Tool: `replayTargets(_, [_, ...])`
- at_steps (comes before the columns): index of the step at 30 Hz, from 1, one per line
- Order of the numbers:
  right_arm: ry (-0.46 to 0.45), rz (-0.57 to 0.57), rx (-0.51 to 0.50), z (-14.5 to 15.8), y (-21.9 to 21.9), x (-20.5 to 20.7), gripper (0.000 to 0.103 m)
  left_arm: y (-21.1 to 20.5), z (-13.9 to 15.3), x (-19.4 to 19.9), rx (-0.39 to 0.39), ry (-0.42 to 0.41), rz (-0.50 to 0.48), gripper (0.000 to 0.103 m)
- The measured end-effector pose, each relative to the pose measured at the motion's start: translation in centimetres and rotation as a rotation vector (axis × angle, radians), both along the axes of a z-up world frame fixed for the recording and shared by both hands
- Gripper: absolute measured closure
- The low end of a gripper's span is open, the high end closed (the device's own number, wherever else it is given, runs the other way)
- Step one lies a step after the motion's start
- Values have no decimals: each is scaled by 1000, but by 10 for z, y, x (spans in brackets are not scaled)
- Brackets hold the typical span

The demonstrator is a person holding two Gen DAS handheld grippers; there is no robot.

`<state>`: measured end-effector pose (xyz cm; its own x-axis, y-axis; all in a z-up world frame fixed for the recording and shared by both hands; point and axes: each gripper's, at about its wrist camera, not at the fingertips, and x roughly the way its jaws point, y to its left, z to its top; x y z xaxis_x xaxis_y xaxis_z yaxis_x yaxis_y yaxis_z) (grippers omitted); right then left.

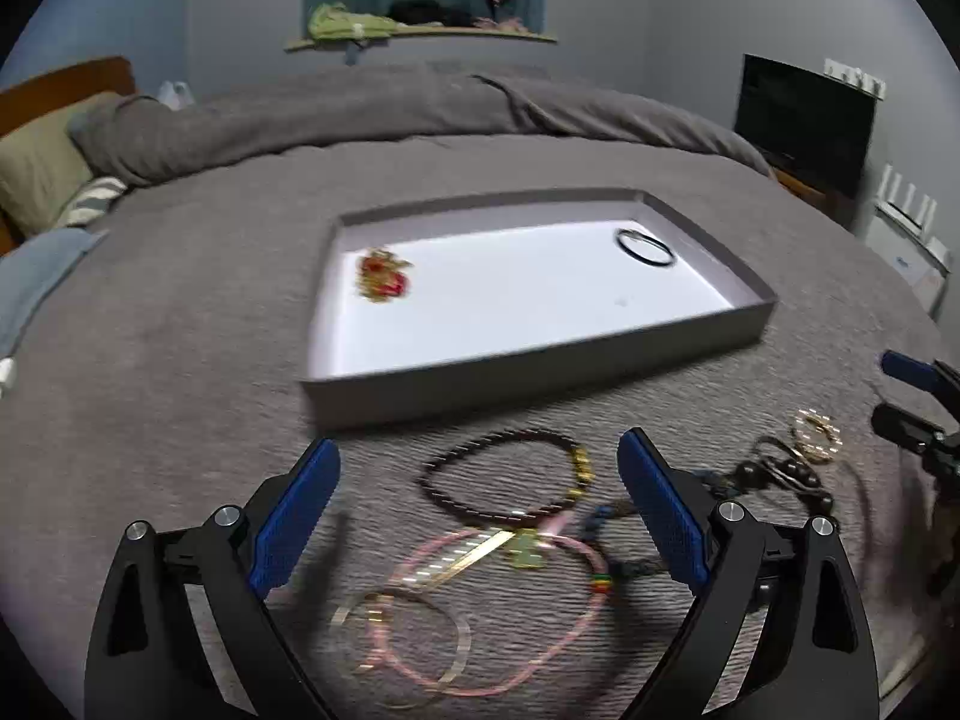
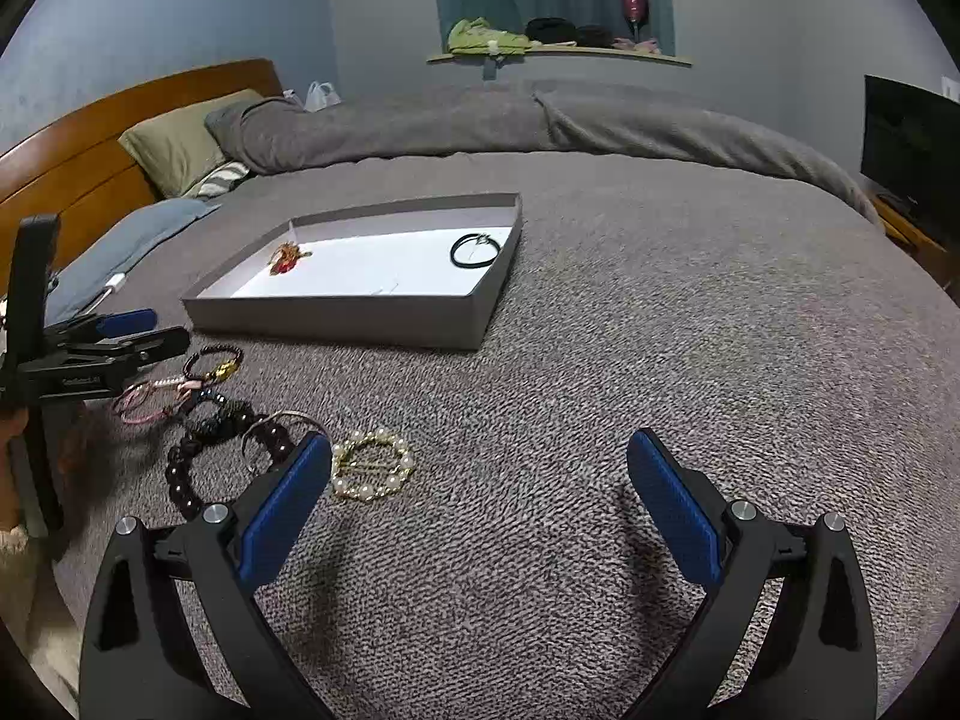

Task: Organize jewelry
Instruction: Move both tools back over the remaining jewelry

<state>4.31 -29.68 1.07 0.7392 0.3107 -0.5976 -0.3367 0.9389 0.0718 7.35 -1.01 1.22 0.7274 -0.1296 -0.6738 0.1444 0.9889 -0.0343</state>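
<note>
A shallow grey box [image 1: 528, 372] with a white floor lies on the bed; it also shows in the right wrist view [image 2: 342, 318]. Inside lie a red-and-gold piece [image 1: 382, 276] and a black ring band [image 1: 645, 247]. My left gripper [image 1: 480, 468] is open, low over a dark braided bracelet [image 1: 510, 480], a pink cord [image 1: 528, 618] and a thin gold hoop [image 1: 402, 648]. My right gripper [image 2: 480, 468] is open and empty above bare blanket, with a pearl-and-gold ring [image 2: 372, 465] and dark bead bracelet [image 2: 198, 468] just left of its left finger.
The grey blanket [image 2: 660, 300] covers the bed. Pillows [image 2: 174, 144] and a wooden headboard [image 2: 90, 150] lie at the left. A dark screen [image 1: 804, 120] stands at the right. A window shelf [image 1: 420, 30] holds clothes at the back.
</note>
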Motion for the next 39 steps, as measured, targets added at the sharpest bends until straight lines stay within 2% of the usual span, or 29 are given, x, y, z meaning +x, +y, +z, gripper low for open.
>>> replayTargets(6, [11,17,-19,-2,3,0,8,-20,0,0,34,-11,-69,13])
replayTargets(7, [11,21,-19,-1,4,0,10,-23,0,-1,44,-14,-82,17])
replayTargets(10, [30,41,-9,-3,7,1,24,-30,-5,1,62,11,-114,41])
replayTargets(12, [42,56,-14,-6,11,2,32,-32,-11,4,68,39,-126,46])
replayTargets(14, [46,71,-28,-8,15,1,41,-33,-15,5,69,53,-140,57])
replayTargets(16, [50,87,-35,-9,19,0,48,-33,-17,7,65,62,-150,59])
replayTargets(17, [53,94,-35,-10,21,0,52,-33,-18,7,62,70,-155,64])
replayTargets(20, [58,103,-39,-11,26,0,57,-34,-25,11,61,98,-166,72])
replayTargets(26, [71,121,-22,-11,27,0,58,-32,-30,13,72,103,-161,82])
replayTargets(30, [76,140,-41,-12,32,-1,58,-32,-32,15,79,100,-159,85])
replayTargets(32, [77,151,-59,-13,35,-2,57,-31,-32,16,86,95,-149,93])
replayTargets(36, [80,167,-102,-18,43,-1,55,-25,-31,21,60,100,-133,94])
replayTargets(39, [81,171,-122,-21,48,3,55,-27,-31,20,79,92,-136,94])
